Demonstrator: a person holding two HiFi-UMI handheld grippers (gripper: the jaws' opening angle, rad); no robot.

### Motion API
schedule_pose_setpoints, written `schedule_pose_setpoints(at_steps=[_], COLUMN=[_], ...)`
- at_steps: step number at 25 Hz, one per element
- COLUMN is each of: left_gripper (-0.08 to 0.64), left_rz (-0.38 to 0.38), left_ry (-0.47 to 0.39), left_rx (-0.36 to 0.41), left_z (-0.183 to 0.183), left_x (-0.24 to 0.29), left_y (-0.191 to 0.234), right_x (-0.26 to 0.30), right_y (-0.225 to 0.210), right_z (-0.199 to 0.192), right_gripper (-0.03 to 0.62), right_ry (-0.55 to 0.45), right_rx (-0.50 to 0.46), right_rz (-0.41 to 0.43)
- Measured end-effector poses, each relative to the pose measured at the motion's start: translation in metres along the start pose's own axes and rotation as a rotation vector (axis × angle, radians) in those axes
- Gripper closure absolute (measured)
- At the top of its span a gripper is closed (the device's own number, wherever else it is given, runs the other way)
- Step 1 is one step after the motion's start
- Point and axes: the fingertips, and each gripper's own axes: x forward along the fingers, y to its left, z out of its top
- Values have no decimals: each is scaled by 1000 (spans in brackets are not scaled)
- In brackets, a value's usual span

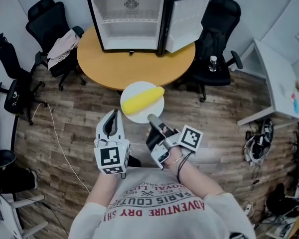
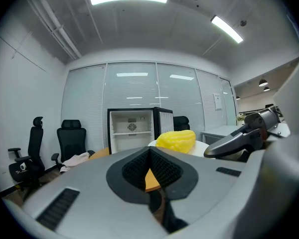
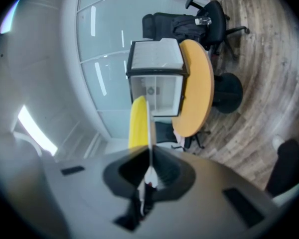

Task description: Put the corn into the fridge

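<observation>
A yellow corn cob [image 1: 142, 99] lies on a white plate [image 1: 132, 116] held in the air over the wooden floor, short of the round table [image 1: 134, 68]. My right gripper [image 1: 153, 119] is shut on the plate's near rim. In the right gripper view the plate [image 3: 149, 128] shows edge-on between the pads, with the corn [image 3: 136, 123] on its left. My left gripper [image 1: 113, 114] hovers beside the plate's left, shut and empty. Its view shows the corn [image 2: 176, 140] ahead. The small fridge [image 1: 132, 21] stands on the table with its door [image 1: 187, 21] swung open to the right.
Black office chairs ring the table; one at the left [image 1: 60, 39] carries a cloth, one at the right holds a bottle [image 1: 213, 62]. A white desk [image 1: 276, 83] stands at the right, with cables [image 1: 256, 143] on the floor below it.
</observation>
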Motion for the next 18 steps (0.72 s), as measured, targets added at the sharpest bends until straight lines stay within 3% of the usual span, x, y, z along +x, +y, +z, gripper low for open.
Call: schedule_pose_setpoints(at_steps=[10, 18], left_gripper=[535, 535], left_rz=[-91, -101], left_ry=[-6, 28], left_rx=[45, 12], left_z=[20, 5], left_x=[98, 151], left_y=[115, 158], right_x=[143, 213], right_y=[16, 13], right_z=[8, 24], right_gripper=[554, 554], right_ry=[-100, -99], right_rx=[23, 30], right_rz=[25, -12])
